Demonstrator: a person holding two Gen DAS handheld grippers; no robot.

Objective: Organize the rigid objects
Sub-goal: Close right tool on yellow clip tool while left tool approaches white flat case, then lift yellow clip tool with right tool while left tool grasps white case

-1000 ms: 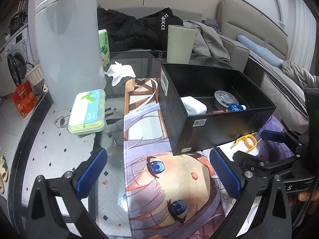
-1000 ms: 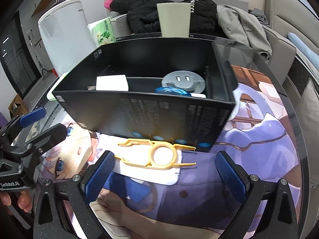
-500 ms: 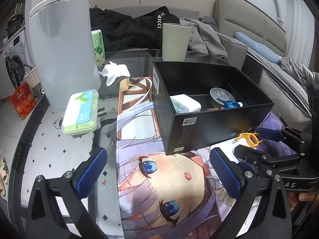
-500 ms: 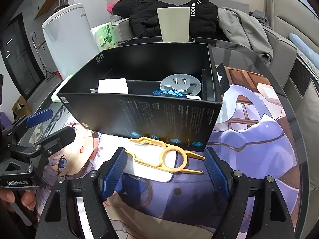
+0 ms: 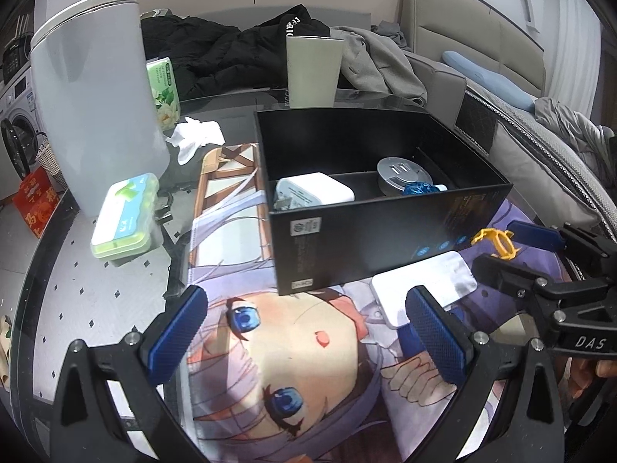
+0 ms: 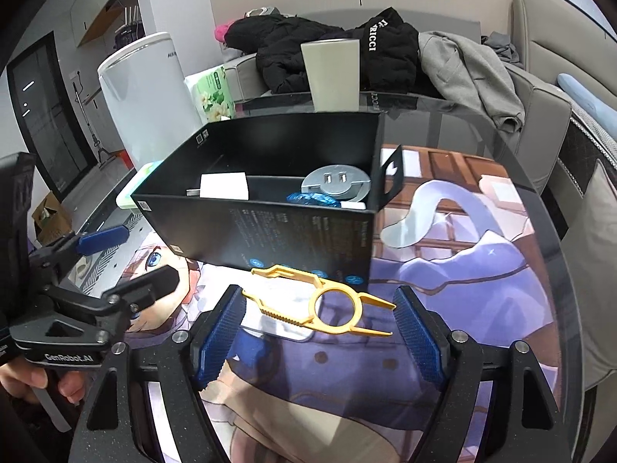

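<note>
A black open box point(image 5: 389, 231) point(image 6: 270, 227) stands on an anime-print mat and holds a white charger point(image 5: 314, 193), a grey round hub point(image 5: 401, 175) and a blue wrapped item point(image 5: 418, 189). A yellow plastic tool point(image 6: 320, 303) lies across a white flat slab point(image 5: 424, 281) in front of the box. My right gripper point(image 6: 318, 328) is open, its pads either side of the yellow tool, not touching it. My left gripper point(image 5: 308, 328) is open and empty, low over the mat before the box's near corner.
A white bin point(image 5: 100, 108), a green-lidded case point(image 5: 127, 216), a tissue pack point(image 5: 164, 92), a crumpled tissue point(image 5: 196, 137) and a beige cup point(image 5: 312, 71) stand around the box on the glass table. Clothes lie on the sofa behind.
My right gripper has moved forward and narrowed, so its pads now flank the yellow tool. My left gripper has drawn back a little and the white slab has come into its view.
</note>
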